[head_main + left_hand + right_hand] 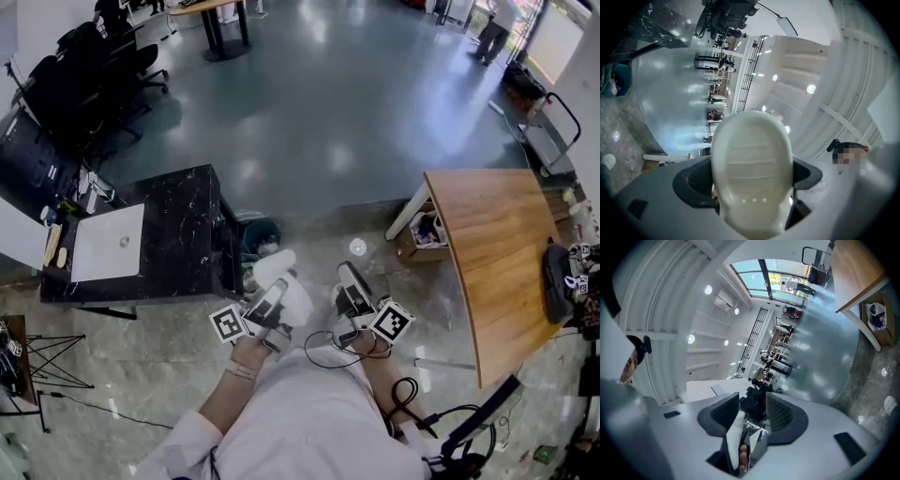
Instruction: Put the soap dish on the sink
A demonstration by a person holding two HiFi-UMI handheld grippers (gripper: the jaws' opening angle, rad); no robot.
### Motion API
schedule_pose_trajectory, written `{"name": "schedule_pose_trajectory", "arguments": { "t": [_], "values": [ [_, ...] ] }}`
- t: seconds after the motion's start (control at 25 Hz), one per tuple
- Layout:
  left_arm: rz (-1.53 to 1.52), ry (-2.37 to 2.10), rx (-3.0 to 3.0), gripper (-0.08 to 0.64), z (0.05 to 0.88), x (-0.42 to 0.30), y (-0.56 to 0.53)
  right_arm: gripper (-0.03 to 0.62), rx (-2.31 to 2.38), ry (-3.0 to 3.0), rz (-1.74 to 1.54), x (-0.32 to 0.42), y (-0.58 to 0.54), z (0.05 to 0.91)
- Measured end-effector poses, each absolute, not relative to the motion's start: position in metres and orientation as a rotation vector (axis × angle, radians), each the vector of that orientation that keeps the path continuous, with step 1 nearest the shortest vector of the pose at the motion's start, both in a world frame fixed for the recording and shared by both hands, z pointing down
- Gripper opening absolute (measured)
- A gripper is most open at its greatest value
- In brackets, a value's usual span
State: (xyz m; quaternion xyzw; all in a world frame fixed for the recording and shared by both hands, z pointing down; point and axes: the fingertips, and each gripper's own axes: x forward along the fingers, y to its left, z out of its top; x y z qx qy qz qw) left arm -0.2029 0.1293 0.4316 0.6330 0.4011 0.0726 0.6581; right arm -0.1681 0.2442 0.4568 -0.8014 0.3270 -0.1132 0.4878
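glossy grey floor [356, 103], curved wood table [497, 253] rt, blk office chairs [94, 75] top-left

Premises present as a large open-plan work hall or lab: polished grey floor [356, 103], black office chairs [89, 70], freestanding black marble table [183, 225] with inset white sink [108, 244], wooden table [492, 253], tripod [42, 361] and loose cables [405, 394].

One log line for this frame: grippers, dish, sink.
left gripper: shut on soap dish, in air | right gripper: open, empty | sink: in black counter, head view's left | dish not yet placed
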Motion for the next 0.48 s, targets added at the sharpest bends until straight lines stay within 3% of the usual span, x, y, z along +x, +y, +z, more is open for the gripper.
{"name": "schedule_pose_trajectory", "arguments": {
  "t": [0.48],
  "values": [
    [0.168,0.872,1.447,0.471,0.443,-0.125,0.135,0.169,-1.912,0.791,-0.33,-0.088,0.25,0.478]
  ]
}}
